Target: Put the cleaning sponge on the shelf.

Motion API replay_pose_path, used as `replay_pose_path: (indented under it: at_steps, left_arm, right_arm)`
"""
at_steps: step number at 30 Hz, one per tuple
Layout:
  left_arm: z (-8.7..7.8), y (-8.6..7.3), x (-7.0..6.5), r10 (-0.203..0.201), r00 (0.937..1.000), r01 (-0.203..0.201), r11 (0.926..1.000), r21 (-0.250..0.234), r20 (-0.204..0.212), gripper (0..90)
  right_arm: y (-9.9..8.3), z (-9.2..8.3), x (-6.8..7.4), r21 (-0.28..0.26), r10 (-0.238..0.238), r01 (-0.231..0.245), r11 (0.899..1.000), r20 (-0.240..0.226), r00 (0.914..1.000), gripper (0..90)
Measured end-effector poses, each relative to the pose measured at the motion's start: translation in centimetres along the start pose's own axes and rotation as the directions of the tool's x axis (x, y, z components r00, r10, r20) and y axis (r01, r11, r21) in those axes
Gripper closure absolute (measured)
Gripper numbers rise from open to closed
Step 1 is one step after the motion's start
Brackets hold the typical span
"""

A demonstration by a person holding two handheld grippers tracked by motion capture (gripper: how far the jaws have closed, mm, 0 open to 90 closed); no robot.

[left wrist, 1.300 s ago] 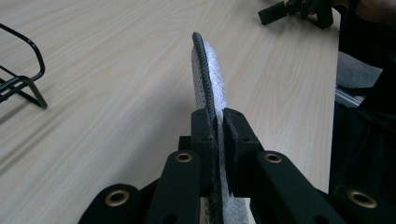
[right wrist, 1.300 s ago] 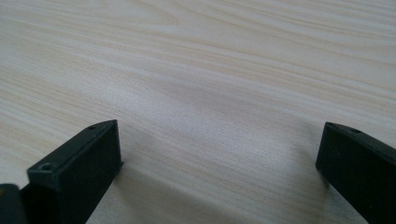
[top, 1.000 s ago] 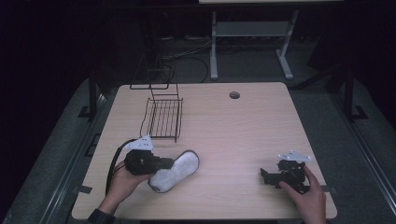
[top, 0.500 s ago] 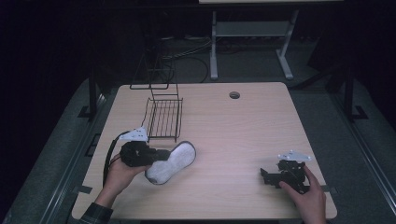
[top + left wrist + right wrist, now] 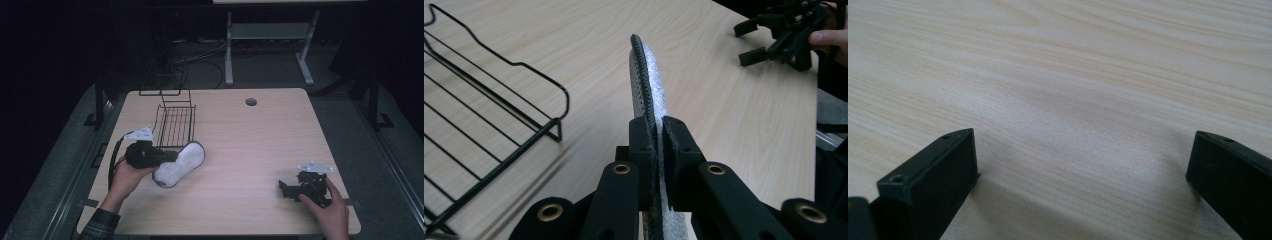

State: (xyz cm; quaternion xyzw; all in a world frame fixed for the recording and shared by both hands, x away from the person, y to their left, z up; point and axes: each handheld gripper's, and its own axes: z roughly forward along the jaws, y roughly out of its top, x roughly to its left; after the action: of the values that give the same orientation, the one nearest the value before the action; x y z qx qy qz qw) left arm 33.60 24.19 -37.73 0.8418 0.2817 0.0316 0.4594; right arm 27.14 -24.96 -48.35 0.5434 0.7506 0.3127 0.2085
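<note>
A white shoe-sole-shaped pad (image 5: 178, 164) with a dark rim hangs just above the table at the left, next to the black wire rack (image 5: 176, 125). My left gripper (image 5: 170, 156) is shut on the pad's near end. In the left gripper view the pad (image 5: 647, 80) stands on edge between the closed jaws of the left gripper (image 5: 657, 135), with the wire rack (image 5: 489, 125) close on its left. My right gripper (image 5: 286, 187) rests on the table at the right front, open. In its own view the right gripper (image 5: 1083, 160) has only bare wood between its wide-apart jaws.
The light wooden table (image 5: 260, 140) has a cable hole (image 5: 251, 102) near its far edge. The rack's tall wire back (image 5: 162, 77) rises at the far left. Beyond the table stands a white metal frame (image 5: 265, 45). The right gripper (image 5: 784, 40) appears far off in the left gripper view.
My left gripper has carried the pad away from the front edge, up to the rack's near end. The right gripper has stayed in place.
</note>
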Motion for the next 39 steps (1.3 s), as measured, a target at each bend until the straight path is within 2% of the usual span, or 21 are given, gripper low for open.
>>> replay_pose_path:
  at_steps: [20, 39]
  left_arm:
    - [-1.2, 1.4, 3.0, -0.033, 0.9974, 0.030, 0.9985, -0.045, -0.064, 83.9]
    - [-2.2, 2.5, 6.4, -0.076, 0.9900, 0.071, 0.9964, -0.046, -0.119, 84.1]
  right_arm:
    - [0.0, 0.0, 0.0, 0.000, 0.001, -0.001, 1.000, 0.001, 1.0000, 0.0]
    - [0.0, 0.0, 0.0, 0.000, 0.001, -0.001, 1.000, 0.001, 1.0000, 0.0]
